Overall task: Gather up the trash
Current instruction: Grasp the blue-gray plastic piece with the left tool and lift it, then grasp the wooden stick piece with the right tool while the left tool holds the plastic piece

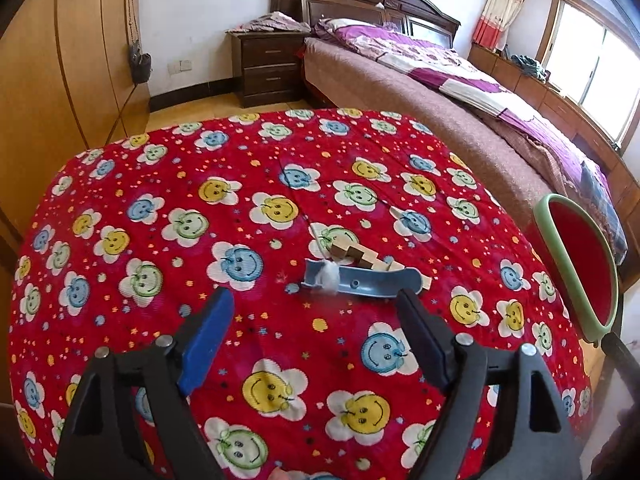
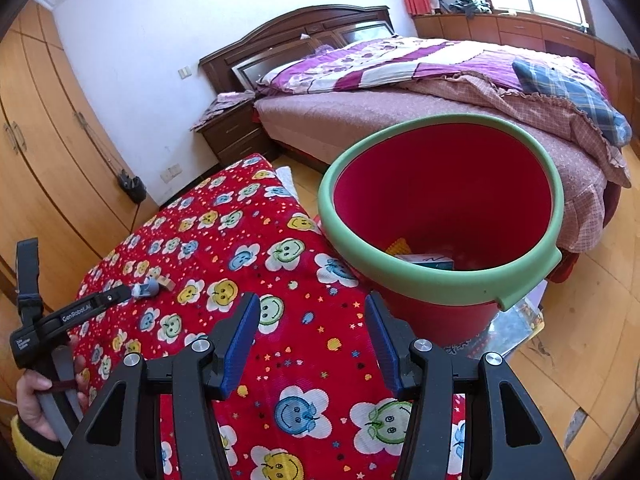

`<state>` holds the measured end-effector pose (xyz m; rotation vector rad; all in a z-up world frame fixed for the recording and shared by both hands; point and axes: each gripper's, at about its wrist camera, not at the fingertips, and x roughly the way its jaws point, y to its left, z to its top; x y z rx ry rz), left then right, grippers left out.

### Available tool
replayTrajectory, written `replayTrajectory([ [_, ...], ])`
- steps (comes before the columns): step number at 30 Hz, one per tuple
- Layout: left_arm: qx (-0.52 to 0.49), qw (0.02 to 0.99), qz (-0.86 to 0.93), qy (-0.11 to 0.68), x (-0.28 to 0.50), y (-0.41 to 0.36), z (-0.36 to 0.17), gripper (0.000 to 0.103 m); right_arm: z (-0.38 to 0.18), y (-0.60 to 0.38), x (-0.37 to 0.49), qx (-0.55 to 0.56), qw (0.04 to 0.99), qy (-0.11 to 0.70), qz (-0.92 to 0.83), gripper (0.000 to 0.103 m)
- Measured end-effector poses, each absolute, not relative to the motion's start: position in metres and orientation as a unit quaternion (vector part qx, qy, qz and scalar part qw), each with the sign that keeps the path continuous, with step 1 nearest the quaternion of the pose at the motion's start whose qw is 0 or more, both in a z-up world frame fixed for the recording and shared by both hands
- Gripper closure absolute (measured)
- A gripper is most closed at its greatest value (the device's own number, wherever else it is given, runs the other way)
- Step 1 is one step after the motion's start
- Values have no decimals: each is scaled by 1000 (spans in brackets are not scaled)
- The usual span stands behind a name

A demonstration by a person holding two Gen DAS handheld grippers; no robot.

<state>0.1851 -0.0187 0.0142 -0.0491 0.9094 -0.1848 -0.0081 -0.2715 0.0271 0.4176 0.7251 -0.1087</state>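
A curved grey-blue plastic piece (image 1: 362,282) lies on the red smiley-flower cloth (image 1: 168,264), with a small white fluff ball (image 1: 328,271) on its left end and wooden blocks (image 1: 356,256) just behind it. My left gripper (image 1: 316,300) is open and empty, just short of the plastic piece. The same trash shows small in the right wrist view (image 2: 146,289), where the left gripper (image 2: 120,294) reaches it from the left. My right gripper (image 2: 310,312) is open and empty above the cloth, beside the red bucket with a green rim (image 2: 440,272). The bucket holds some trash.
The bucket also shows at the right edge of the left wrist view (image 1: 580,264). A bed (image 2: 420,92) stands behind the bucket. A dark nightstand (image 1: 268,68) and wooden wardrobes (image 1: 48,80) line the back and left. The cloth's edge drops to a wooden floor (image 2: 580,320).
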Motion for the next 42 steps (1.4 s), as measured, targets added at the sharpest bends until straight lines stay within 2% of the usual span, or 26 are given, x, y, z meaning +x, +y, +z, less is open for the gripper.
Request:
replayTrajectory([
  [21, -21, 885, -144, 443, 192, -48, 4, 20, 17, -277, -4, 215, 905, 362, -50, 47],
  [28, 12, 880, -135, 455, 200, -60, -6, 20, 16, -277, -5, 216, 905, 363, -47, 47],
  [30, 11, 877, -131, 462, 203, -60, -9, 23, 16, -277, -4, 216, 905, 363, -48, 47],
  [32, 6, 878, -119, 463, 204, -56, -10, 32, 16, -276, -4, 216, 905, 363, -48, 47],
  [42, -22, 887, -108, 449, 202, -31, 4, 32, 22, -264, 4, 196, 909, 366, -33, 47],
])
